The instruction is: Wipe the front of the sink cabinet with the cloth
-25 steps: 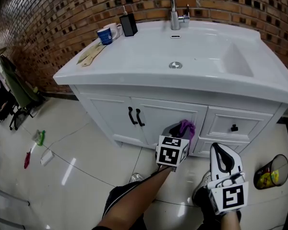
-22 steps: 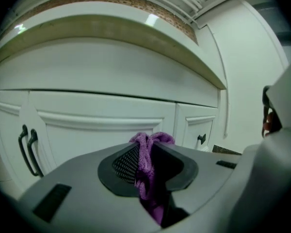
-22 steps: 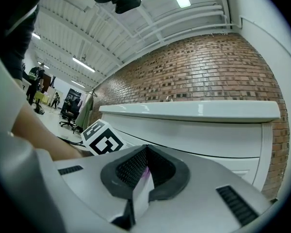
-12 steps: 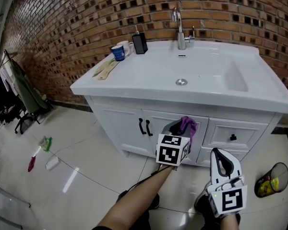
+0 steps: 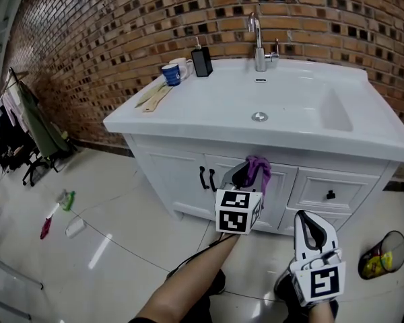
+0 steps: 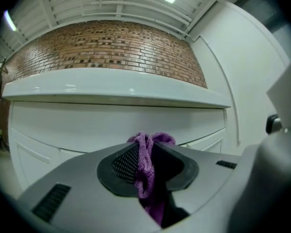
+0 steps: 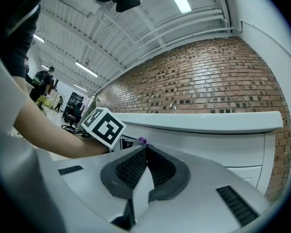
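My left gripper [image 5: 246, 173] [image 6: 146, 152] is shut on a purple cloth [image 5: 257, 168] [image 6: 144, 166], held against the white sink cabinet front [image 5: 182, 177] [image 6: 102, 127] just right of the two black door handles [image 5: 206, 178]. The cloth bunches between the jaws and hangs down. My right gripper [image 5: 311, 229] [image 7: 144, 166] hangs lower, off to the right near the floor, shut with nothing in it, apart from the cabinet. A drawer with a black knob [image 5: 331, 195] lies to the cloth's right.
The white basin top [image 5: 209, 106] carries a faucet [image 5: 259, 36], a blue cup [image 5: 171, 74], a white mug [image 5: 184, 66], a black dispenser [image 5: 202, 62] and wooden utensils [image 5: 153, 95]. A waste bin [image 5: 380, 254] stands at right. Small items [image 5: 60, 200] lie on the tiled floor, left.
The view has pulled back and risen a little. My left gripper with the cloth has shifted slightly up and left along the cabinet front. The right gripper has barely moved.
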The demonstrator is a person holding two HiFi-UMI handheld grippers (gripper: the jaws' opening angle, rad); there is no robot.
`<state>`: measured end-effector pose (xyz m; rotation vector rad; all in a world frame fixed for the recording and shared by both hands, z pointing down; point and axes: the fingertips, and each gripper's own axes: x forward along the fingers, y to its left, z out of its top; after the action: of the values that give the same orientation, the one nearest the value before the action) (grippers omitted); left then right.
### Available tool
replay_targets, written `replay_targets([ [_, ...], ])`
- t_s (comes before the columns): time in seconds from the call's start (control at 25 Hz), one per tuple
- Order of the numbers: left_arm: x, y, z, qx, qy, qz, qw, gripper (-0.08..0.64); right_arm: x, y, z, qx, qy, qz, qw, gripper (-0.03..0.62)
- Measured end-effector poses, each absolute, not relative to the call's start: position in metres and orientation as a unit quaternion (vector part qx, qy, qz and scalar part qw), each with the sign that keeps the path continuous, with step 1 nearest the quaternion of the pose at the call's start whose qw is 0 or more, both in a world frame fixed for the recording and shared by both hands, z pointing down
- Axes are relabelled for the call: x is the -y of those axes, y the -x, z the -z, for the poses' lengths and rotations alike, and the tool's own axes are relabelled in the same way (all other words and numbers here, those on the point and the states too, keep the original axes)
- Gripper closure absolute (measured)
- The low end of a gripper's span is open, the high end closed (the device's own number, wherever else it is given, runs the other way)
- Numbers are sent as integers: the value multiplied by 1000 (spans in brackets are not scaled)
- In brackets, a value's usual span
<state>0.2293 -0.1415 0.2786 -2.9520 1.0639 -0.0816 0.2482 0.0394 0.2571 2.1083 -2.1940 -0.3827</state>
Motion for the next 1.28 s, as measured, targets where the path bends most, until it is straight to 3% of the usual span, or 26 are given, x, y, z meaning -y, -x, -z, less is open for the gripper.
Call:
replay_targets([
  [0.68,147,-237,-328,-347,936,54,4,471,-31,-250,-281,716,-688,104,48,591],
  [1.28,156,-239,-387,-350,933,77,-35,464,-27,-261,-304,712,-695,81,62,591],
])
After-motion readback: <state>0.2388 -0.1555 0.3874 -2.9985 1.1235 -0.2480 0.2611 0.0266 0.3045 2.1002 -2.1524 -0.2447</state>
